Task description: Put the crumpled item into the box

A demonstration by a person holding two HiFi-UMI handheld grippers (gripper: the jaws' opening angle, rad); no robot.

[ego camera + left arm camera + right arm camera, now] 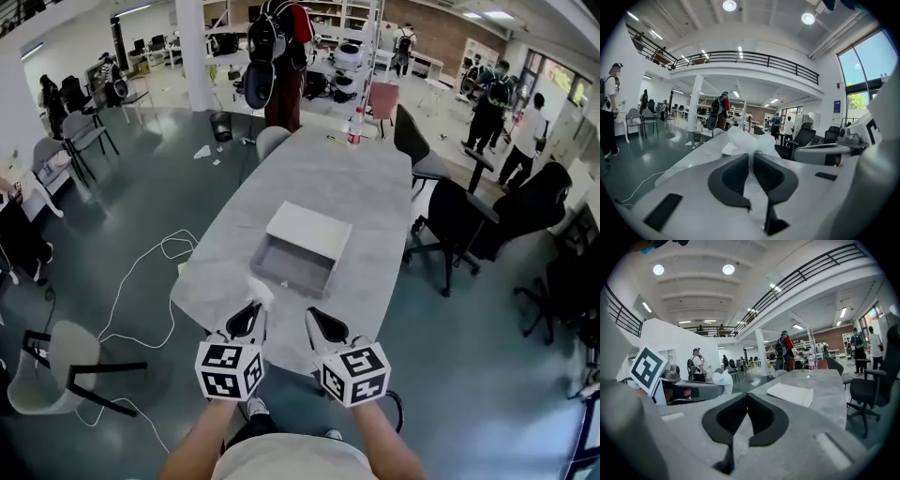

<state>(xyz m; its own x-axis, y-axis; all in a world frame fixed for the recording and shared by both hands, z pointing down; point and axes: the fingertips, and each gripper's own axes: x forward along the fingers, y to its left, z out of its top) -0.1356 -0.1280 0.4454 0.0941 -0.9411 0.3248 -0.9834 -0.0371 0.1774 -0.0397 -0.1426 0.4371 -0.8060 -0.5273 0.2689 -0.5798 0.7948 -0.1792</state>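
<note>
Left gripper (249,321) is clamping the crumpled item (261,291); my right gripper (324,324) is closed on nothing. Box (295,264) is sitting at twelve o'clock. I'm pinching only an edge, so it's risking slipping out short.

The white crumpled wad of thin paper (260,290) is sticking up from the pinched jaws of the left tongs (249,317), hanging above the near end of the grey desk (356,178) — just short of the box. The shallow white-and-grey cardboard box (300,248) is lying flat mid-desk, its tray sitting pulled out — open on top.
</note>
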